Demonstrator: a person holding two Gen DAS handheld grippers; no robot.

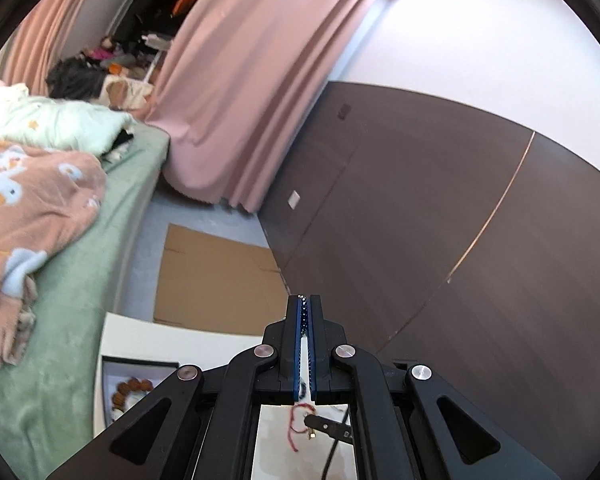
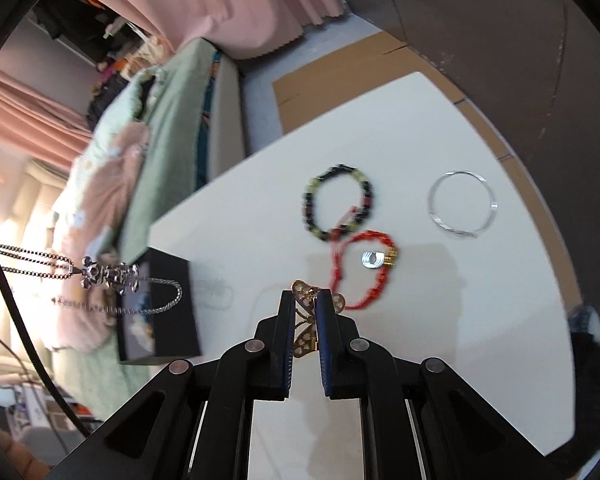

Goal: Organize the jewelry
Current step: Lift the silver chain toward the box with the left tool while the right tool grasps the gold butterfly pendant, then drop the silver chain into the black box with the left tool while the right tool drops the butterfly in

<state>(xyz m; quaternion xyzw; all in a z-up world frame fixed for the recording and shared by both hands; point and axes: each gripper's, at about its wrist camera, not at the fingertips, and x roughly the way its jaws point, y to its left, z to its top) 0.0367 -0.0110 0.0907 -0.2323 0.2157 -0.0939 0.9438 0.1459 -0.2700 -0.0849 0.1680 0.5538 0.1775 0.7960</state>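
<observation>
Both grippers up over the white table (image 2: 440, 128), each pinching jewelry.

Right gripper (image 2: 305, 300) is clamped on a gold filigree butterfly piece (image 2: 306, 322); left gripper (image 1: 305, 304) is squeezed nearly closed on a thin silver chain (image 1: 302, 312). Beaded bracelet (image 2: 338, 202), red cord bracelet (image 2: 364, 270) and silver bangle (image 2: 462, 204) lie on the table.

right gripper (image 2: 305, 300): my fingers clamp a gold butterfly piece (image 2: 309, 320) | frame centre: beaded bracelet (image 2: 339, 202), red cord bracelet (image 2: 364, 272) (touching) on white table (image 2: 440, 320)
</observation>
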